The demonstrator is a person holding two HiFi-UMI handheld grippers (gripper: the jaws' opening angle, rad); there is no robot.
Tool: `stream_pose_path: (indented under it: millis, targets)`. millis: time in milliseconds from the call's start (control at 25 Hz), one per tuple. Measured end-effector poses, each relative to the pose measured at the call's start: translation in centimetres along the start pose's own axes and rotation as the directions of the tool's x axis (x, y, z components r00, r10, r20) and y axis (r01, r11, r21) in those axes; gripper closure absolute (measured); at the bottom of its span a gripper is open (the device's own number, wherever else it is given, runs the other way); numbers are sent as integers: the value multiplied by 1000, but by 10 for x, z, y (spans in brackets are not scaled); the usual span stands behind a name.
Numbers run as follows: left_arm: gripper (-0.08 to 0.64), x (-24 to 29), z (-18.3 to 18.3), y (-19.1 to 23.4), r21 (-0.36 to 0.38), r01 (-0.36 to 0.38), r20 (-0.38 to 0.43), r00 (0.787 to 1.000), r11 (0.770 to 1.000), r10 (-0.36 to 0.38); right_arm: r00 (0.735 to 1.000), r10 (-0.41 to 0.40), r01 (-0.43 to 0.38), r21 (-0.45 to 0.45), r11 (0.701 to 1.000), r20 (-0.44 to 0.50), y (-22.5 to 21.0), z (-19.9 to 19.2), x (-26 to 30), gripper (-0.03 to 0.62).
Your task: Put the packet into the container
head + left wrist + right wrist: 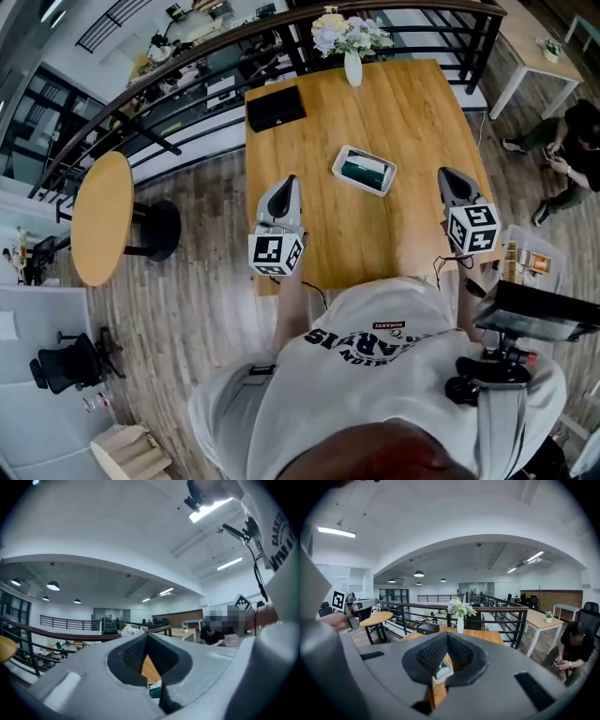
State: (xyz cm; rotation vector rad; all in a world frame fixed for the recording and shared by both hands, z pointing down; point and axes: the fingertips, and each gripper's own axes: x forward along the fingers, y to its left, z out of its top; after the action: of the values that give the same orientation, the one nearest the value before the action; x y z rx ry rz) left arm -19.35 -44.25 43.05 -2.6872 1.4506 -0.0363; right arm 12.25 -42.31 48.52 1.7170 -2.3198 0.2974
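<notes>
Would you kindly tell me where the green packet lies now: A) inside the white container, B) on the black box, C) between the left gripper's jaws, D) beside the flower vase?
A: the green packet sits inside the white container, out on the wooden table.

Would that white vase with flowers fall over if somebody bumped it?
Probably: the vase looks slim, with a wide bunch of flowers on top, so likely top-heavy. It stands near the table edge, so it might drop and break.
</notes>
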Motion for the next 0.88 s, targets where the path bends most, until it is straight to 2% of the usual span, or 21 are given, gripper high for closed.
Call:
stream_pose_path:
  millis: [160,320,520,680,880]
  targets:
    - [561,-2,3,0,34,42,10,999,999,-42,1000,-22,22,16,1000,-1,11,-9,-9,586]
    - [561,-7,3,-7,26,56,28,998,998,-57,1000,-3,3,2,1000,-5,16,-5,-9,586]
    - [561,-4,-9,-31,13,155,11,988,988,-155,1000,-27,27,40,999,-13,7,-18,-17,586]
    - [561,-21,-9,-34,4,168,16,986,986,-168,999,-19,20,46,999,-33,23,-26,-32,587]
    - [561,-30,2,-42,3,154,55,987,988,-154,996,-22,10,139,990,85,20,-13,-48,588]
